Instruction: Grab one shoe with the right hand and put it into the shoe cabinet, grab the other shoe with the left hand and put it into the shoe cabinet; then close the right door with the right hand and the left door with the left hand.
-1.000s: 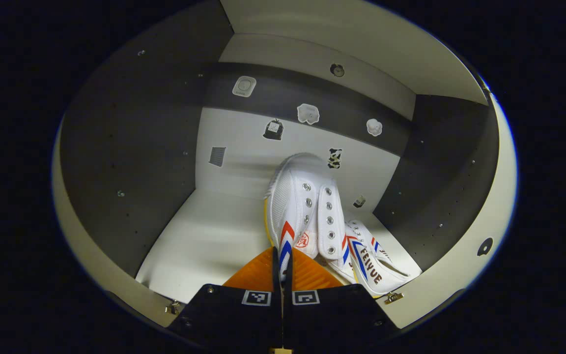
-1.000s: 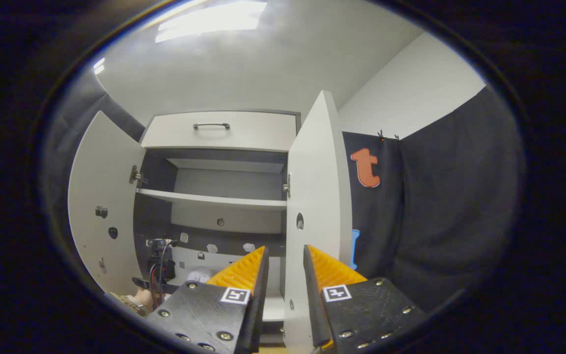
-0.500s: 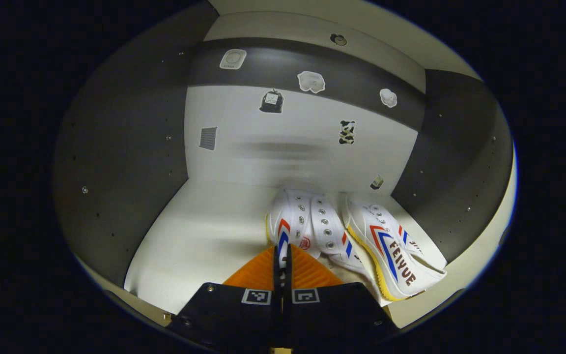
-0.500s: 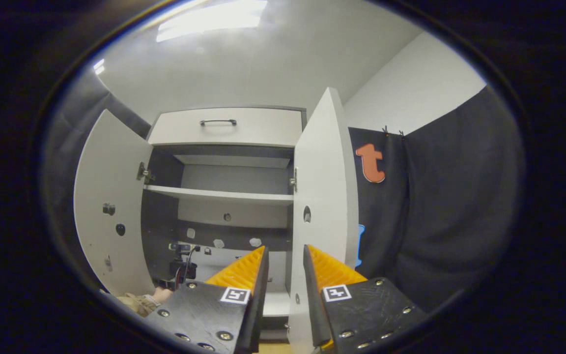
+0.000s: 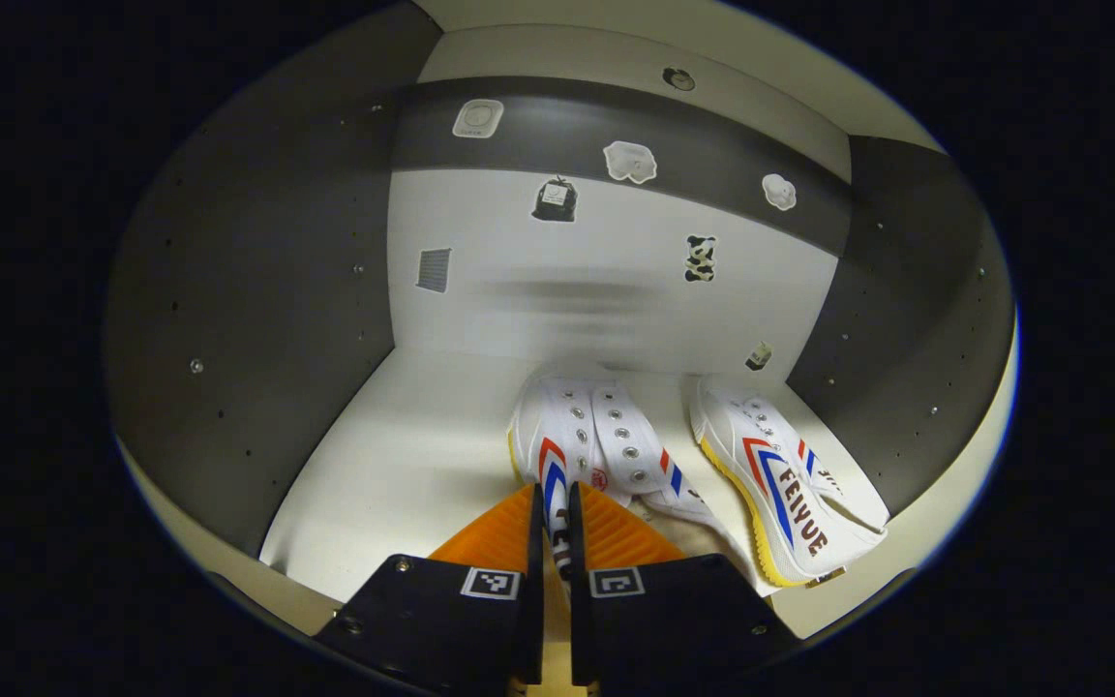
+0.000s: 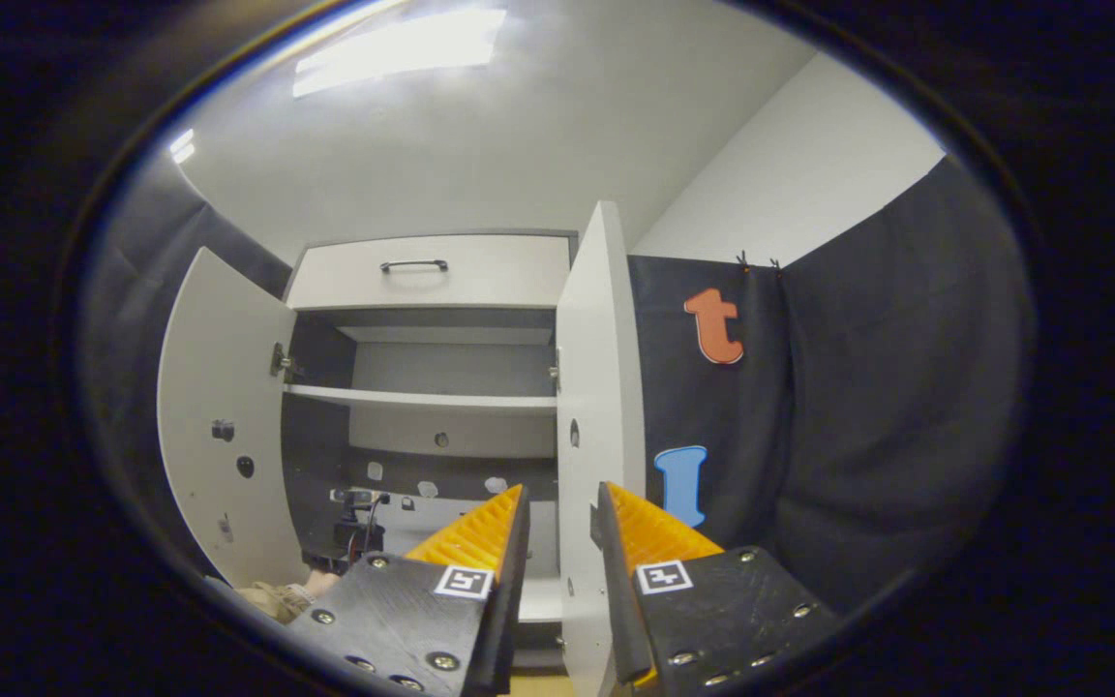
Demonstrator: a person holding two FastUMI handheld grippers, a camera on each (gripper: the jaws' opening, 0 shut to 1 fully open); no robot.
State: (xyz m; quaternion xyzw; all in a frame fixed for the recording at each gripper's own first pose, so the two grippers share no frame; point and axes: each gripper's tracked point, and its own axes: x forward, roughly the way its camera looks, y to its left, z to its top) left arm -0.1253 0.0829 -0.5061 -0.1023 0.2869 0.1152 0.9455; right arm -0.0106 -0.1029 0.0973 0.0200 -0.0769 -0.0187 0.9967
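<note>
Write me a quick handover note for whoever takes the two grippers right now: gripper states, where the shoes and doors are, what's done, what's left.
Left hand-held gripper: inside the cabinet's lower compartment, jaws slightly parted around the heel of the white canvas shoe with red and blue stripes, which rests on the white cabinet floor; whether it grips cannot be told.
Right hand-held gripper: open, empty, facing the edge of the white right door.
The second white shoe lies beside the first.
Both shoes are in. White left door and right door are open.
Left: release, withdraw, close both doors.
</note>
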